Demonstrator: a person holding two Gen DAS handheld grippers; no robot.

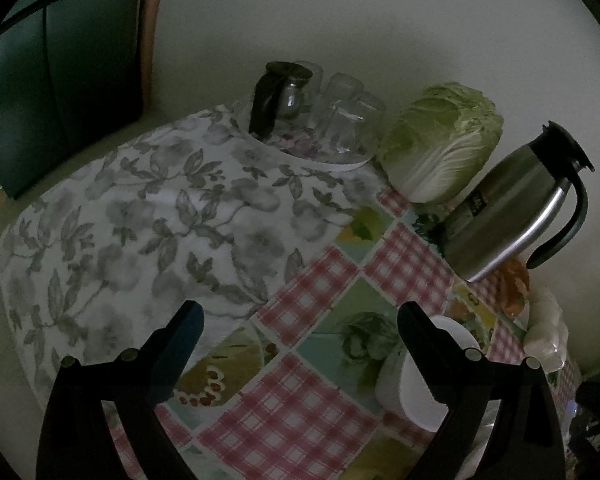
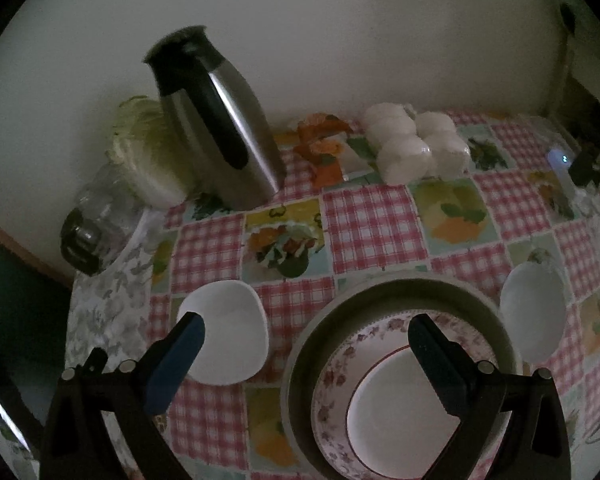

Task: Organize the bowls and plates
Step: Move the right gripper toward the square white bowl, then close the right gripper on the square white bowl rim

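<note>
In the right wrist view a grey plate (image 2: pixel 384 292) holds a floral-rimmed plate (image 2: pixel 340 368) with a small white plate (image 2: pixel 384 396) on top, all stacked at the near edge. A white bowl (image 2: pixel 232 332) sits left of the stack and another white bowl (image 2: pixel 534 312) sits to its right. My right gripper (image 2: pixel 306 332) hovers open above them, its left finger over the left bowl, its right finger over the stack. My left gripper (image 1: pixel 300 316) is open over the checked tablecloth, with a white bowl (image 1: pixel 416 388) behind its right finger.
A steel thermos jug (image 2: pixel 216 120) and a cabbage (image 1: pixel 440 140) stand at the back by the wall. Upturned glasses (image 1: pixel 340 116) rest on a tray over a floral cloth (image 1: pixel 140 220). White wrapped rolls (image 2: pixel 412 144) lie at the back right. A dark chair (image 1: pixel 60 80) stands to the left.
</note>
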